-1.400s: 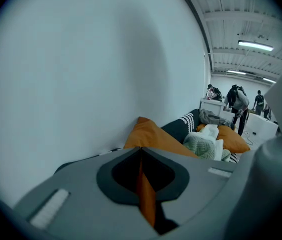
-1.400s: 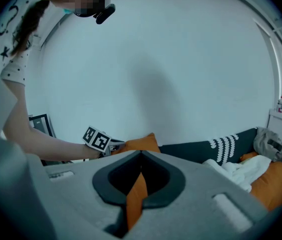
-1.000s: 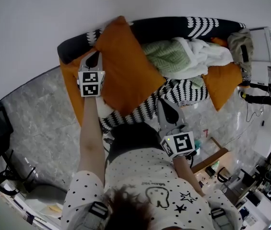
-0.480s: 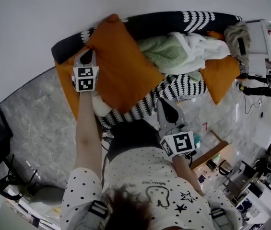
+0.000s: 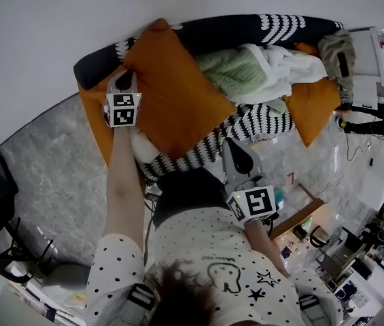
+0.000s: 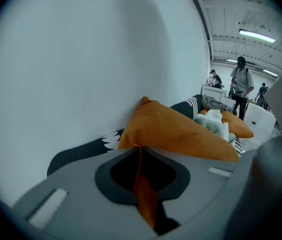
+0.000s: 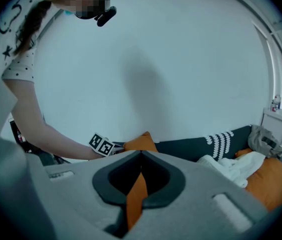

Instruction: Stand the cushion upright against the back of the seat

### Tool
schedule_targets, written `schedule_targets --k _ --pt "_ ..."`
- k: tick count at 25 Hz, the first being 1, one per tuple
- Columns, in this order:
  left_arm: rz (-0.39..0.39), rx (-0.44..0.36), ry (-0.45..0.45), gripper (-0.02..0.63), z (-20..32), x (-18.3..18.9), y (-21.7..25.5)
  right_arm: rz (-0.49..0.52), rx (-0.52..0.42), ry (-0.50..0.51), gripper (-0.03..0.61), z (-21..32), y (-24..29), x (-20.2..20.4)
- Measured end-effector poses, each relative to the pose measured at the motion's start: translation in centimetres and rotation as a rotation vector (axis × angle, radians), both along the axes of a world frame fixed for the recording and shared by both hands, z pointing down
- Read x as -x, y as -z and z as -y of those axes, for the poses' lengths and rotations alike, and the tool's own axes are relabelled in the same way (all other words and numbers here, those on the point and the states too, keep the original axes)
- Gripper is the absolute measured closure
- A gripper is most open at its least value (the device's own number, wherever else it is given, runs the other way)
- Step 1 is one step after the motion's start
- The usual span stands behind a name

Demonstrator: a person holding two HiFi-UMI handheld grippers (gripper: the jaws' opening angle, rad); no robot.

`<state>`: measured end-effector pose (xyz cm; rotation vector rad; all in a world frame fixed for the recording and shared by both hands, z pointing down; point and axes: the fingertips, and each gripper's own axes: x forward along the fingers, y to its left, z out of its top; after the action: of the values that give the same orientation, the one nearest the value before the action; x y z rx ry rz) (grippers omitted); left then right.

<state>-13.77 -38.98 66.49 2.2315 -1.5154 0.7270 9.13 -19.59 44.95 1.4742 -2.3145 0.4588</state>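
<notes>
The big orange cushion (image 5: 178,94) sits near the left end of the soft striped table (image 5: 259,124). It stands on one corner and tips back. Its top corner rests on the dark back (image 5: 246,32) along the far edge, right by the white wall (image 5: 110,5).

The left gripper (image 5: 125,81) is at the cushion's left corner. Its fingers (image 6: 81,194) are clenched on a thin fold of the orange cloth, and the cloth runs straight up into the cushion (image 6: 180,131).

The right gripper (image 5: 236,148) hangs over the near edge of the table, apart from the cushion. Its fingers (image 7: 190,199) are pressed close together. A thin orange strip shows in the slit between them, but I cannot tell what it is.

A green blanket (image 5: 236,77) and a white blanket (image 5: 283,66) are piled in the middle of the table, just right of the cushion. A second orange cushion (image 5: 314,114) lies at the right end.
</notes>
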Motion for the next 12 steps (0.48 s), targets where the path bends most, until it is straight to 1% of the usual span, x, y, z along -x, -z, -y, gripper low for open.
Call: schedule_targets --k 12 --pt "0.003 0.008 -0.003 0.586 -0.32 0.23 -0.45 -0.003 -0.009 -0.013 0.581 -0.86 0.41 -0.30"
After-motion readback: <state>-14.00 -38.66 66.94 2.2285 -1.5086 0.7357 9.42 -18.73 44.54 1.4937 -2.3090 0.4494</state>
